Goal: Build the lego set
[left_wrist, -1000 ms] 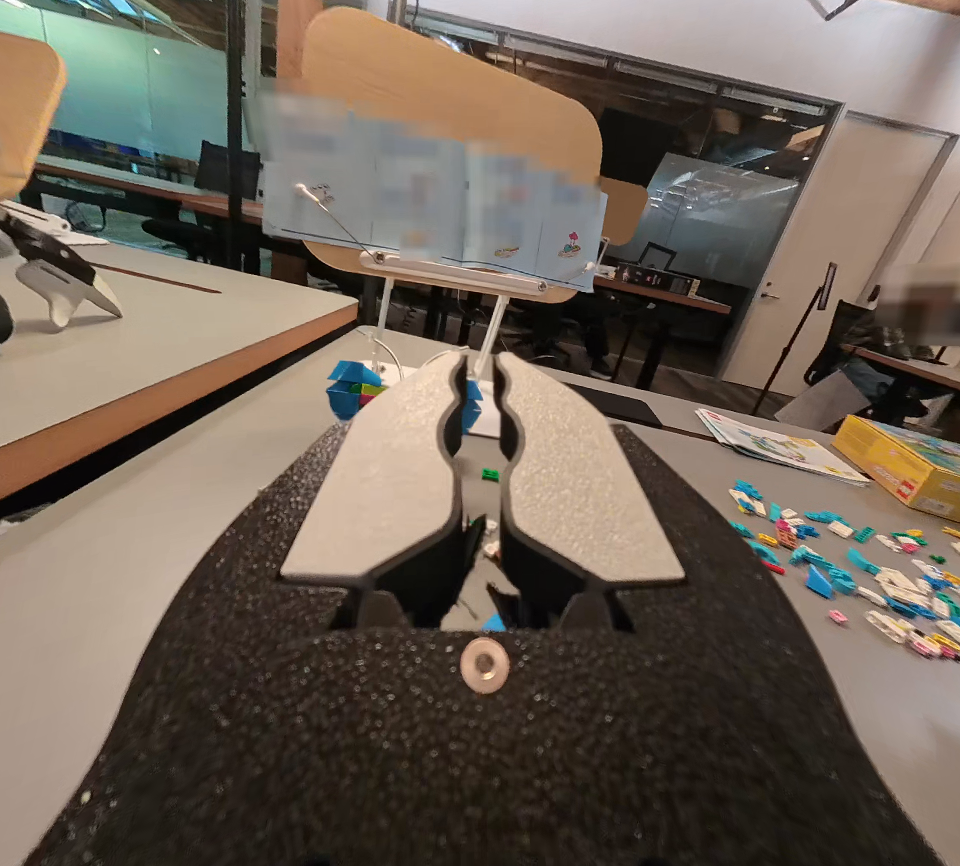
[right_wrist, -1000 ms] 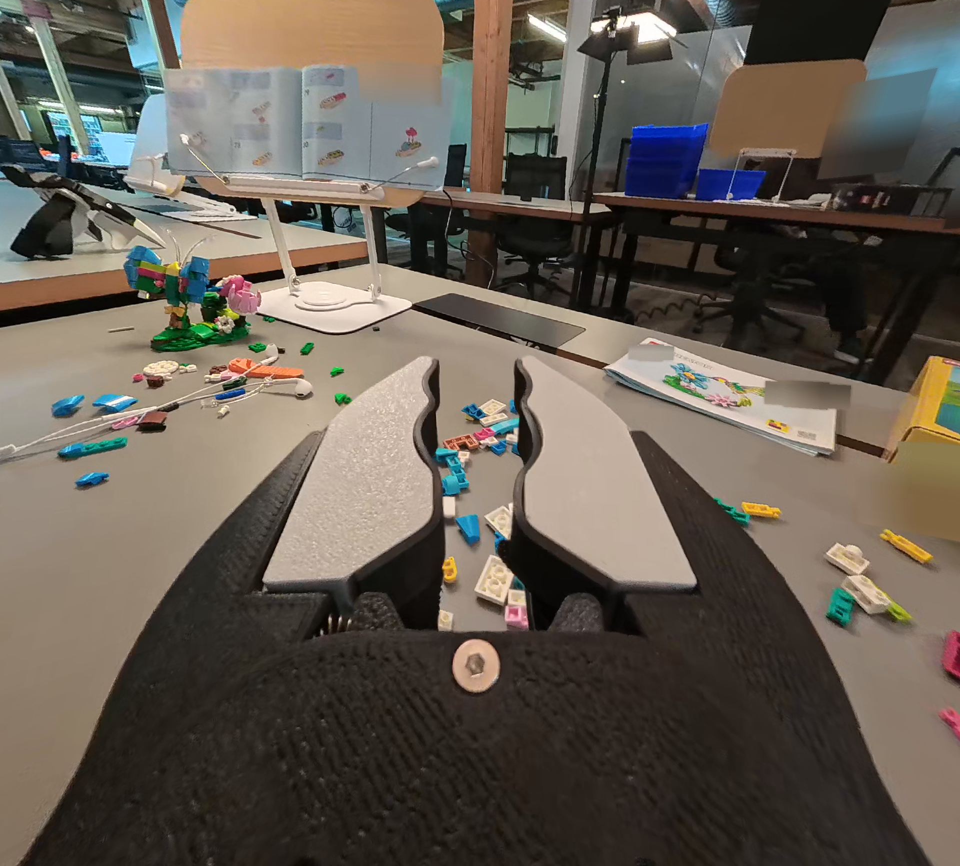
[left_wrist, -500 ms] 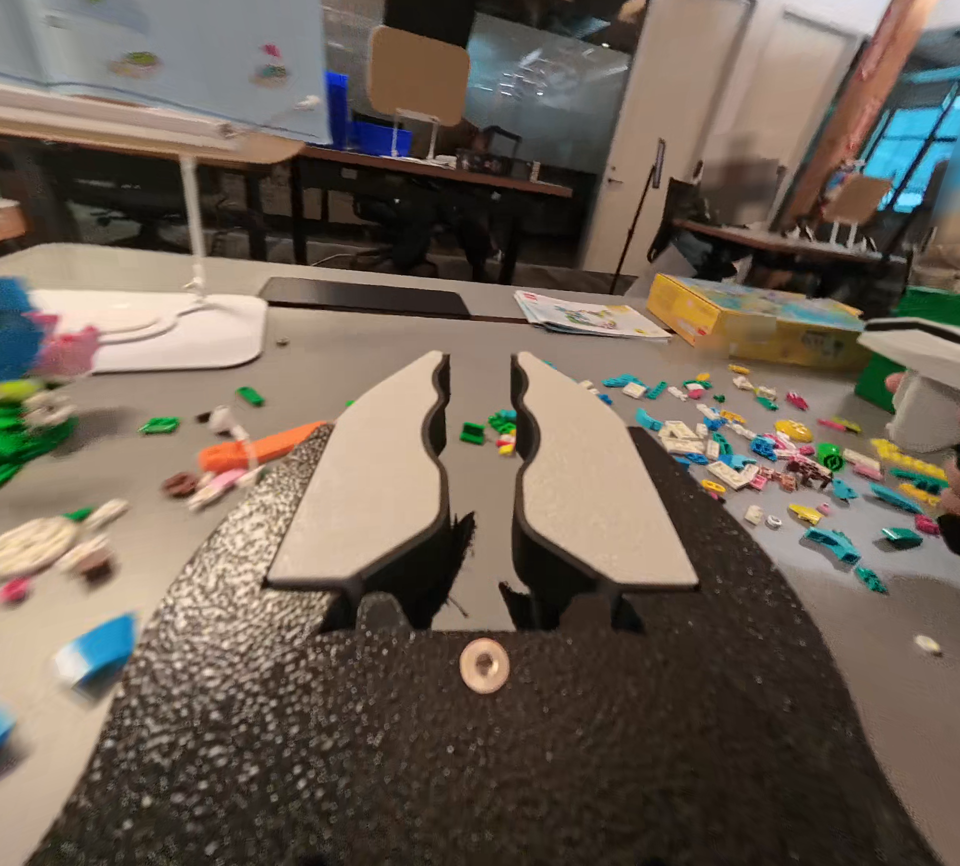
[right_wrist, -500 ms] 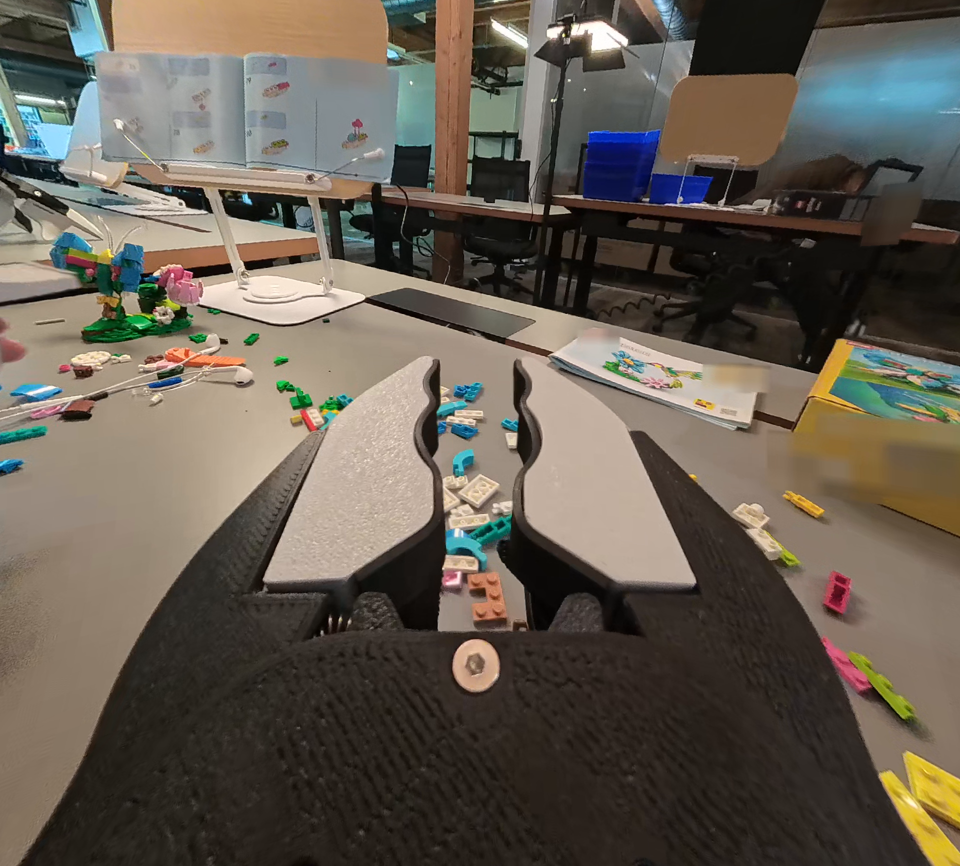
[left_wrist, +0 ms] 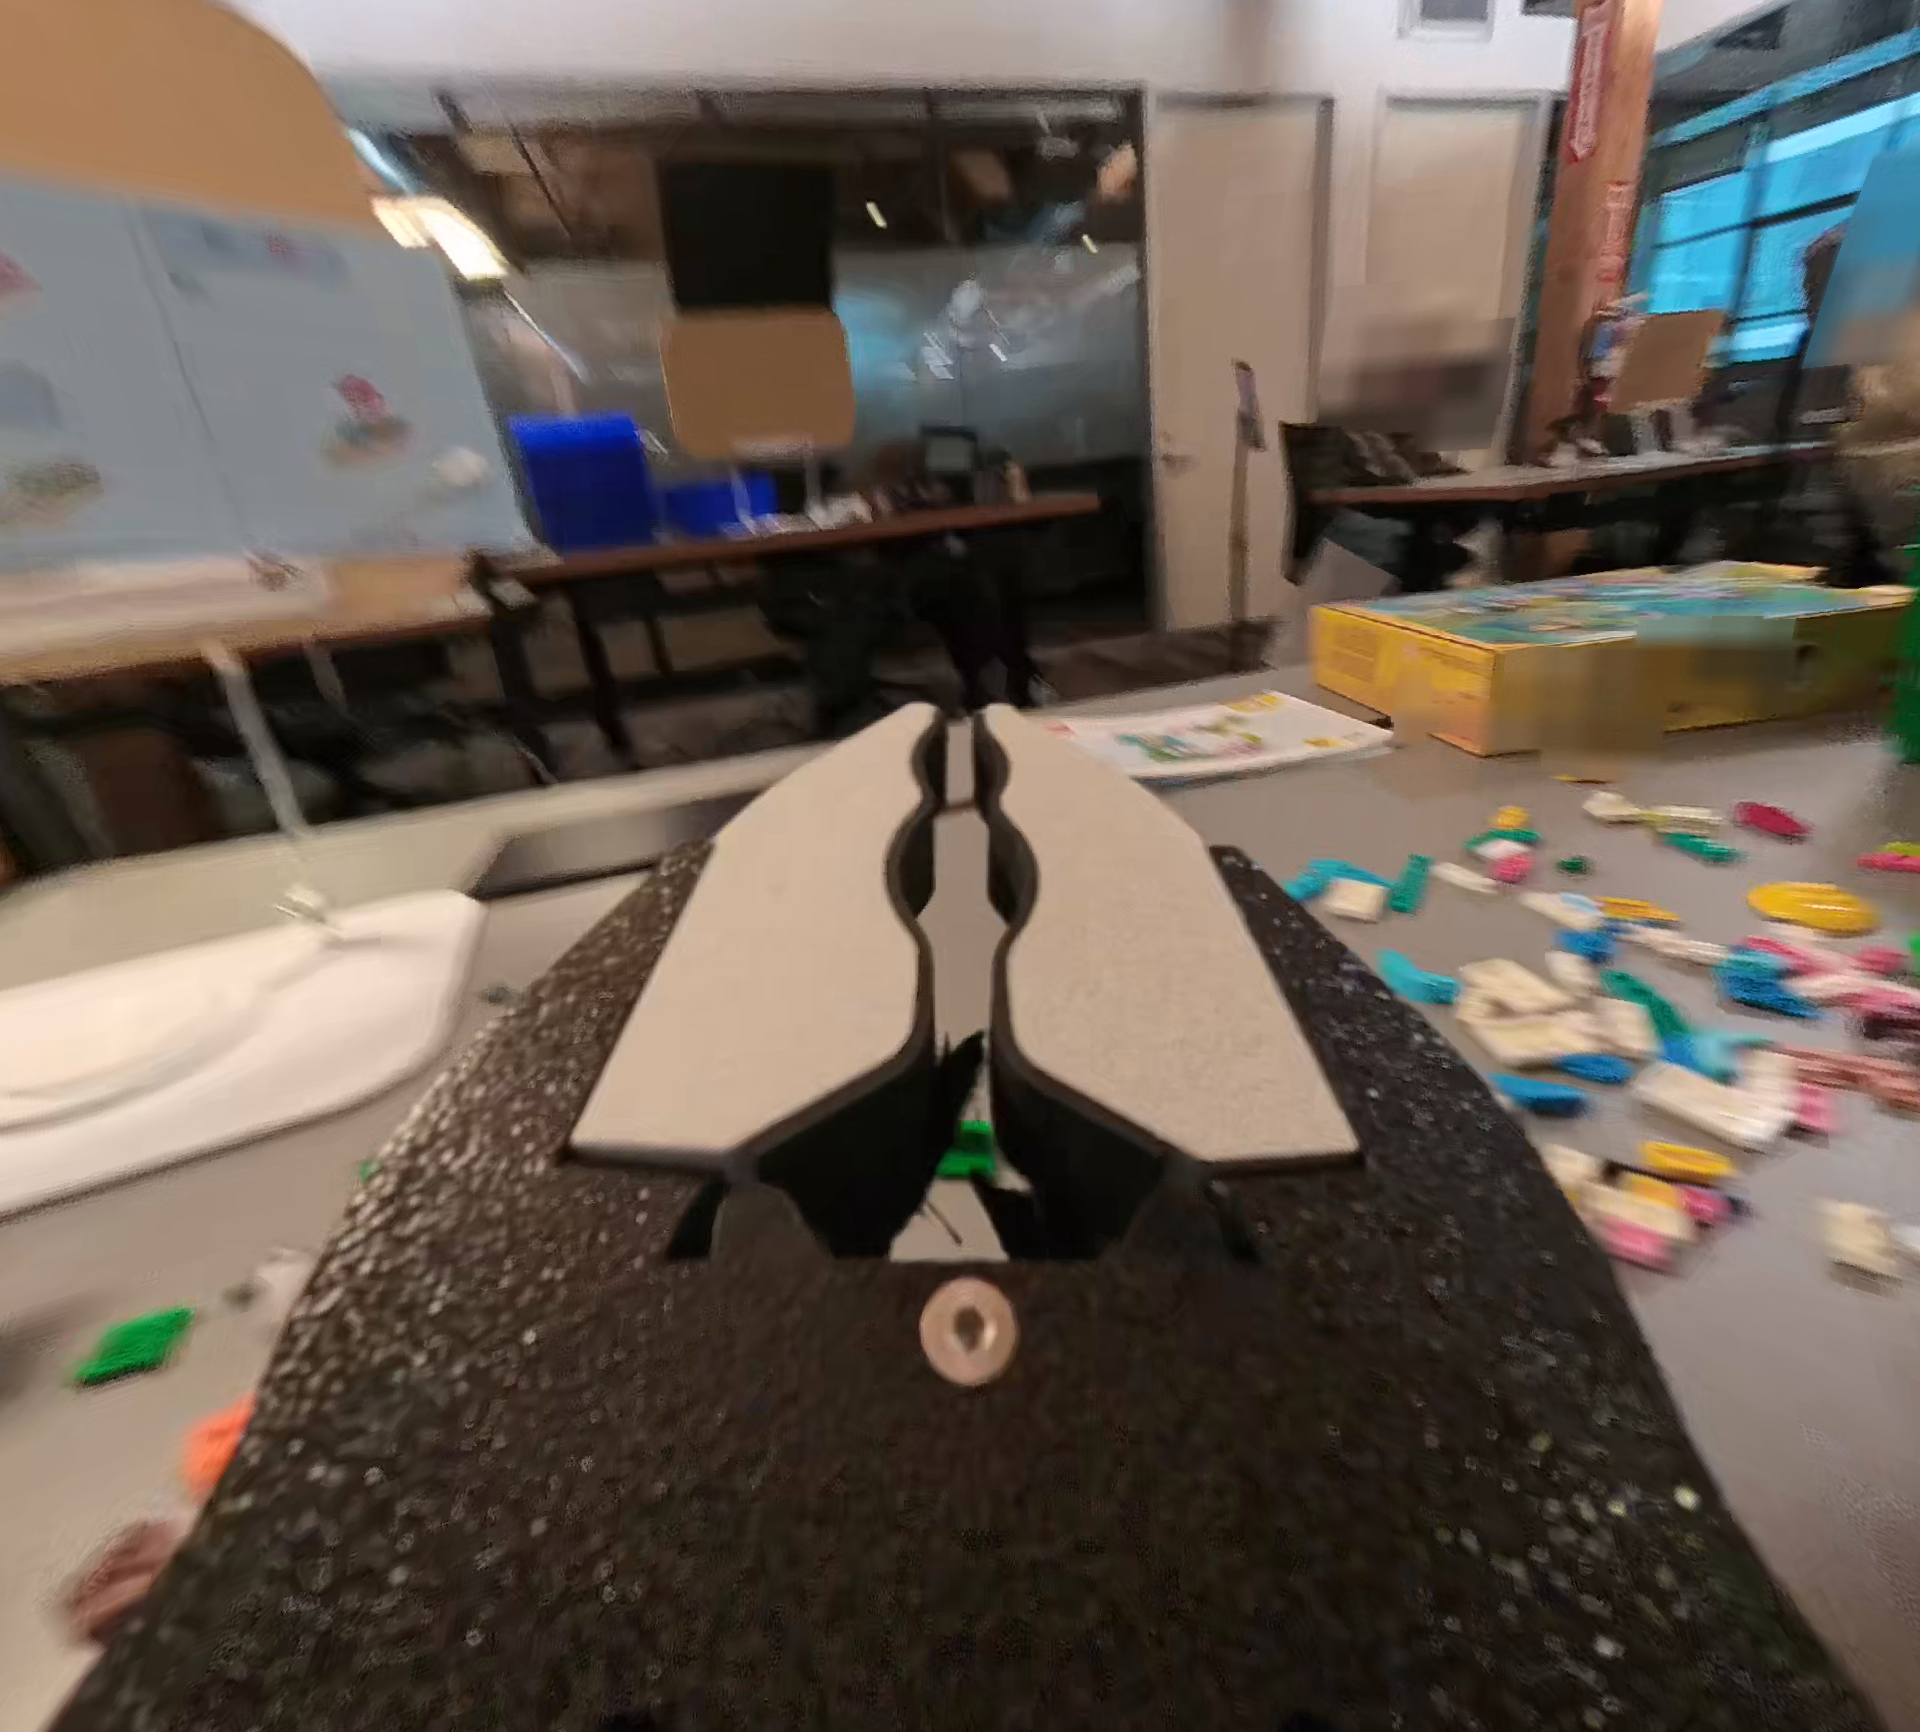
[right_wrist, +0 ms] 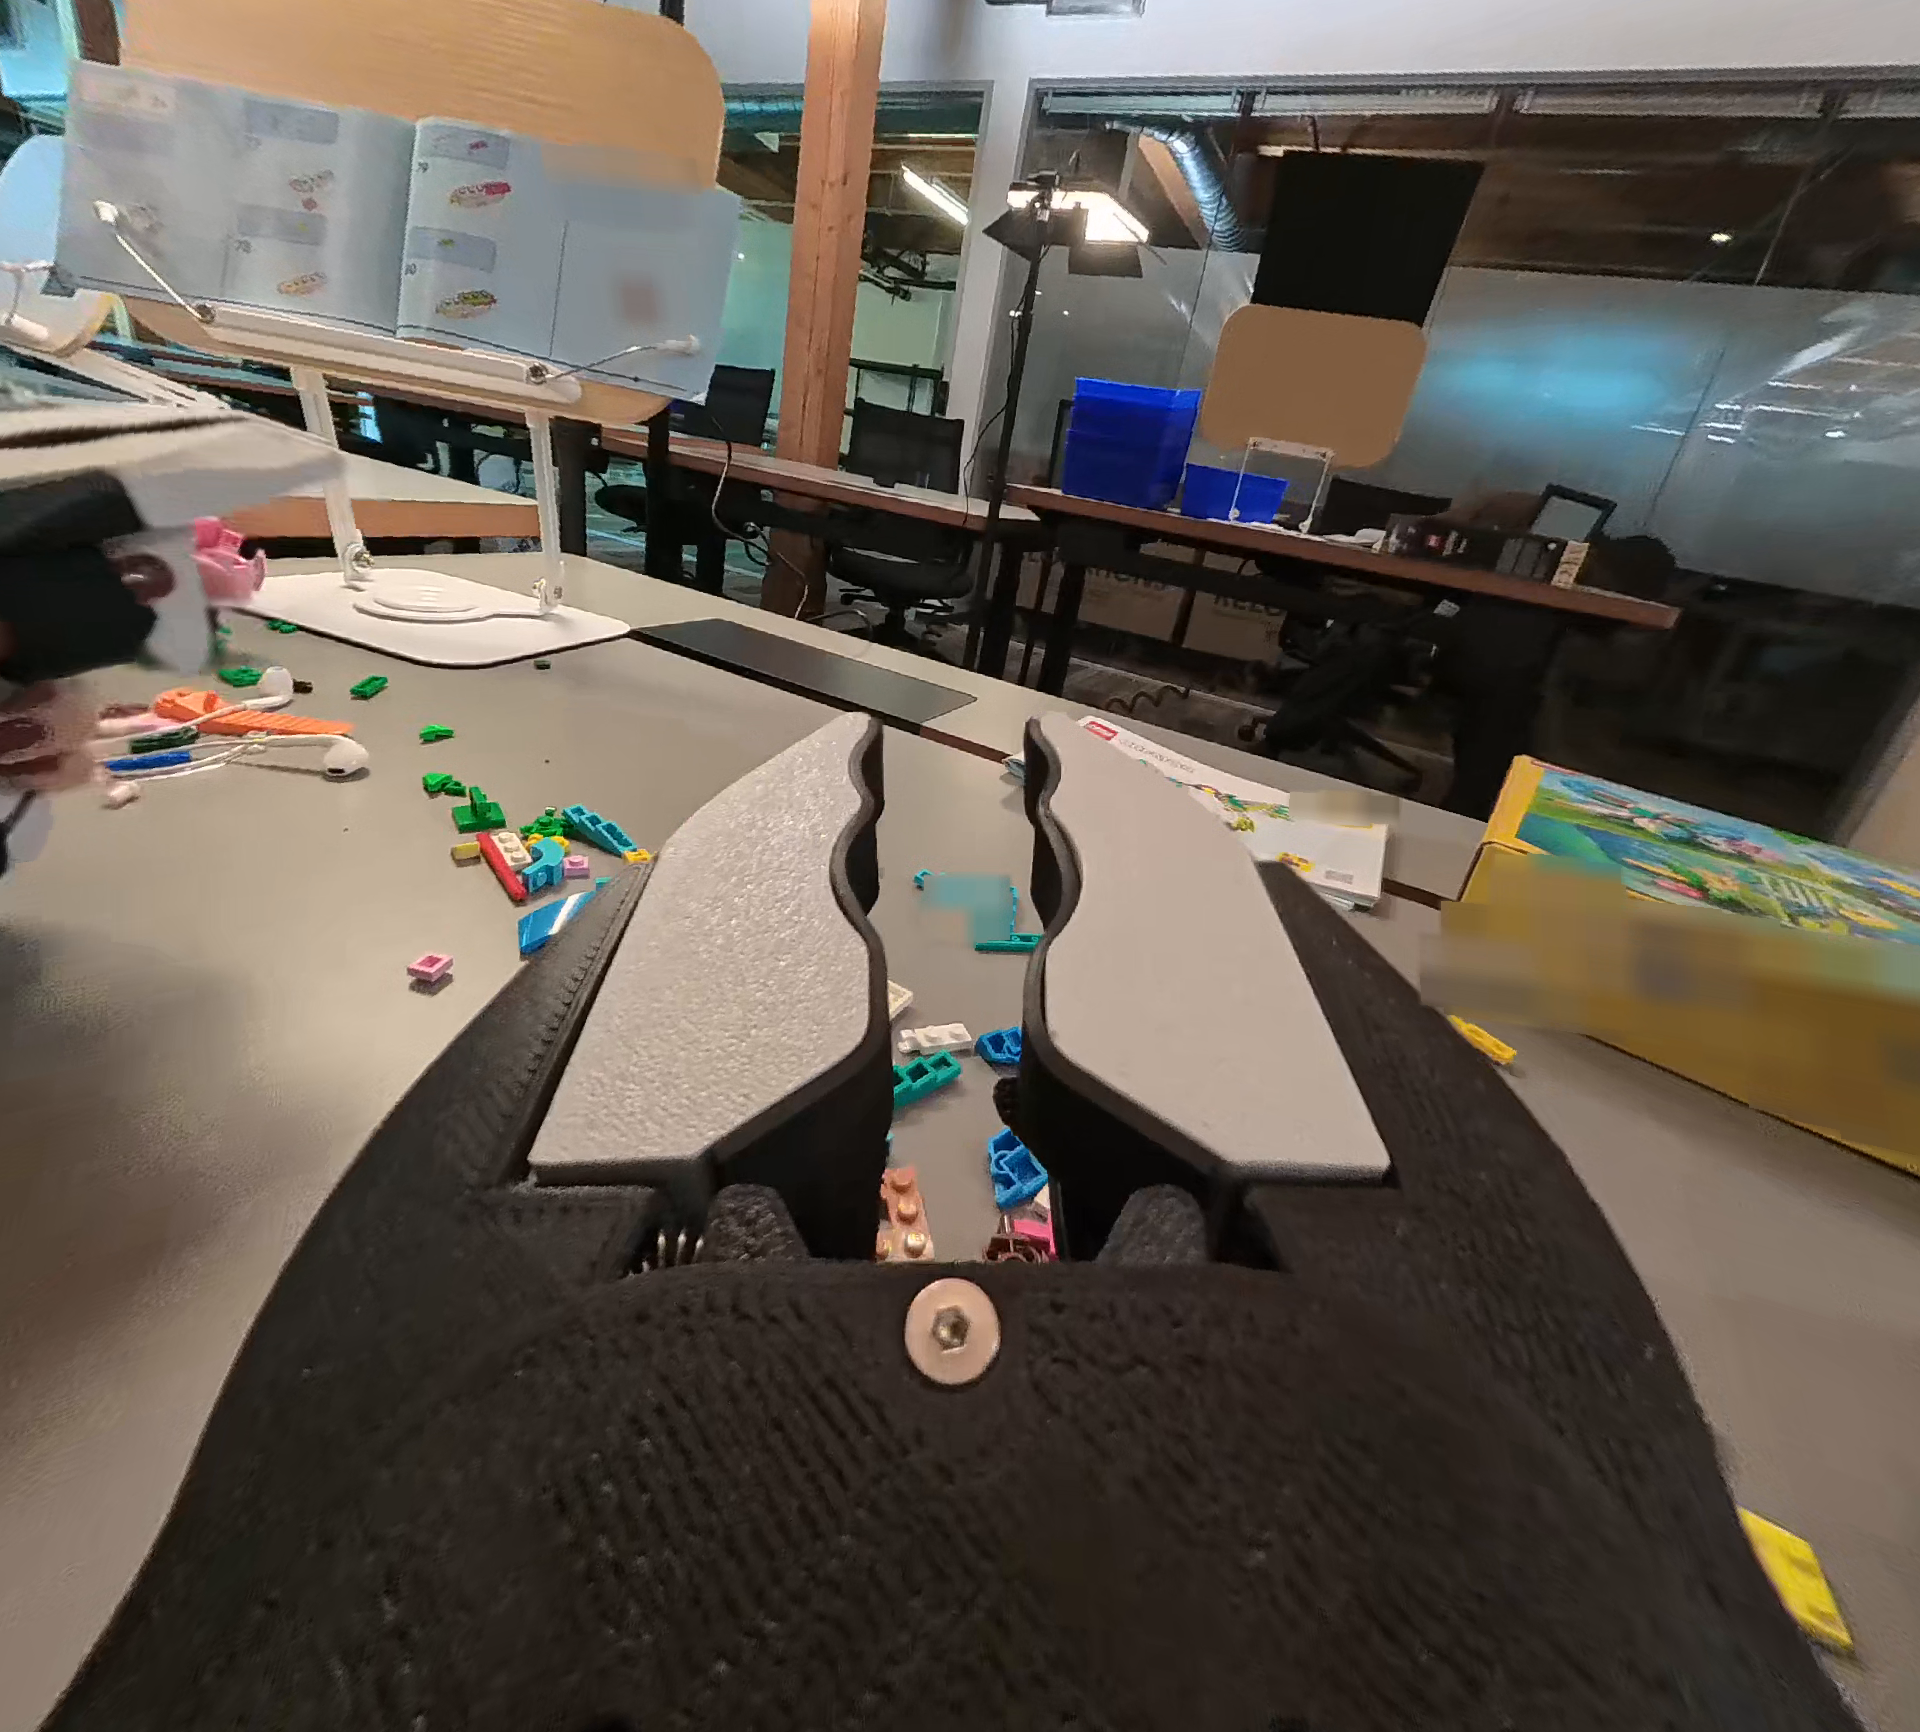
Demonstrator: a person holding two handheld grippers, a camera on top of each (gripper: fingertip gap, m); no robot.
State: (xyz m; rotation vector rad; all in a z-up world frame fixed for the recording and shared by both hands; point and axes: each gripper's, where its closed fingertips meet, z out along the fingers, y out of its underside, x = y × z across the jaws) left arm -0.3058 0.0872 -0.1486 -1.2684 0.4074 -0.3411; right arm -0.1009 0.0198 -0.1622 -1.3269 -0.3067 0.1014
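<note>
Loose lego pieces [left_wrist: 1621,1007] in teal, white, pink and yellow lie scattered on the grey table [left_wrist: 1714,1433], to the right of my left gripper [left_wrist: 961,732]. Its fingers stand almost together with nothing seen between the tips; a green piece [left_wrist: 971,1147] shows through the gap low down. This view is motion-blurred. My right gripper [right_wrist: 954,732] is open and empty, low over several small pieces [right_wrist: 925,1074]. More pieces [right_wrist: 530,841] lie to its left. The left gripper [right_wrist: 62,539] shows blurred at the left edge by a pink flower piece [right_wrist: 223,550].
A book stand [right_wrist: 395,228] with an open instruction booklet stands at the back left on a white base [right_wrist: 436,607]. An orange separator tool [right_wrist: 249,716] and white earbuds [right_wrist: 343,757] lie near it. A second booklet [right_wrist: 1288,841] and the yellow box [right_wrist: 1683,903] lie at the right.
My left gripper has swung right, away from the book stand, and its fingers have closed to a narrow slit. My right gripper has moved right over the pieces, its fingers still apart.
</note>
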